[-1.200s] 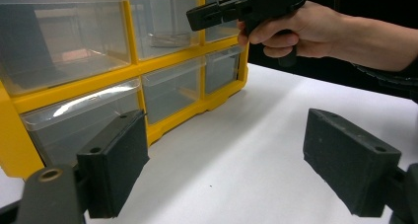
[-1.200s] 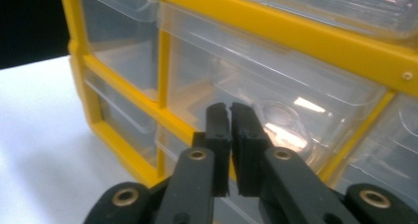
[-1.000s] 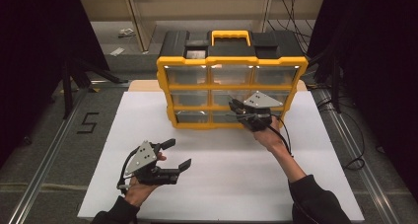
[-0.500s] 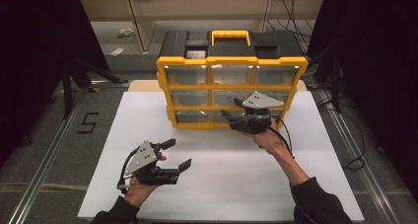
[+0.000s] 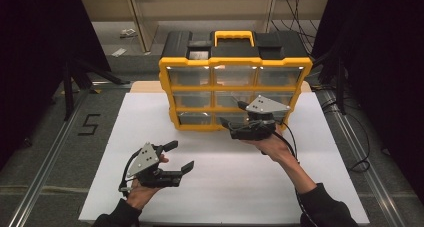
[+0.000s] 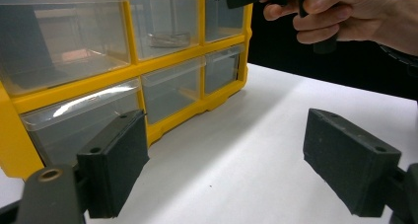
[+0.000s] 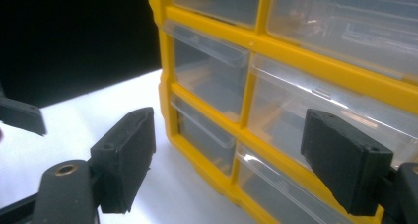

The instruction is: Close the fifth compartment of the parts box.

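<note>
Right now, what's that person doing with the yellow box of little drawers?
A person holds a hand-held gripper in each hand at a white table. The right hand-held gripper is up against the front of the yellow drawer box, by its lower drawers. Its jaws have just been opening and stand wide with nothing between them. All the clear drawers look pushed in. The left hand-held gripper waits open over the table, nearer the person and away from the box.
</note>
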`<action>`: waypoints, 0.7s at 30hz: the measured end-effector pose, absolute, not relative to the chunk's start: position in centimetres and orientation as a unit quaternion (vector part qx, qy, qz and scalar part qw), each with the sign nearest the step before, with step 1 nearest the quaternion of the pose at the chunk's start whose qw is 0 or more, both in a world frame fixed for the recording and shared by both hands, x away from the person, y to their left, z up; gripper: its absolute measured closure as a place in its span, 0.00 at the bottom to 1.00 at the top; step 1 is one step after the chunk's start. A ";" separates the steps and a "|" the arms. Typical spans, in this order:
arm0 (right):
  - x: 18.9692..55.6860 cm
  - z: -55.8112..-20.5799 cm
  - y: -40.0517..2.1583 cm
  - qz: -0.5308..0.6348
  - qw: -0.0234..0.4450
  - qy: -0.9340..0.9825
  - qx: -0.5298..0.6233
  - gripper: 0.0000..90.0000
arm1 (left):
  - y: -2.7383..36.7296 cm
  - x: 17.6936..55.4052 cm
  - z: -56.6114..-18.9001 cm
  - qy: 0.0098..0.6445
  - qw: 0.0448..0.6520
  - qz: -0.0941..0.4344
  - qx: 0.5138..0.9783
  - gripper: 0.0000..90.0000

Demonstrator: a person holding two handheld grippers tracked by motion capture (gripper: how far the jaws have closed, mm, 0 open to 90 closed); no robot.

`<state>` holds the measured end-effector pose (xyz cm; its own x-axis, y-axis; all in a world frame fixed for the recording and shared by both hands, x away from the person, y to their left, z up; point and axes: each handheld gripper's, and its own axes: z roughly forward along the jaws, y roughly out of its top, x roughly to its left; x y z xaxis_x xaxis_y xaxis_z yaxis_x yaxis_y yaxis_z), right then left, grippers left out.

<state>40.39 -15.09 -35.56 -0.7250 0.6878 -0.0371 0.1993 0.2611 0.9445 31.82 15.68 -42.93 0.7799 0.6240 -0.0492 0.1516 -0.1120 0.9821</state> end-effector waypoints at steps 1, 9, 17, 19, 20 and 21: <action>40.3 -35.5 -15.1 0.534 0.227 0.760 0.292 0.24 | 15.7 31.8 -42.9 0.269 0.610 0.194 0.720 0.19; 39.4 -35.1 -15.2 0.550 0.221 0.753 0.286 0.23 | 15.7 31.8 -42.9 0.269 0.610 0.194 0.720 0.19; 38.5 -35.1 -15.3 0.558 0.218 0.749 0.282 0.22 | 15.7 31.8 -42.9 0.269 0.610 0.194 0.720 0.19; 38.3 -35.1 -15.3 0.559 0.218 0.749 0.281 0.22 | 15.7 31.8 -42.9 0.269 0.610 0.194 0.720 0.19; 38.2 -35.1 -15.3 0.559 0.218 0.749 0.280 0.22 | 15.7 31.8 -42.9 0.268 0.610 0.194 0.720 0.19; 38.1 -35.1 -15.3 0.560 0.218 0.749 0.279 0.22 | 15.7 31.8 -42.9 0.268 0.610 0.194 0.720 0.19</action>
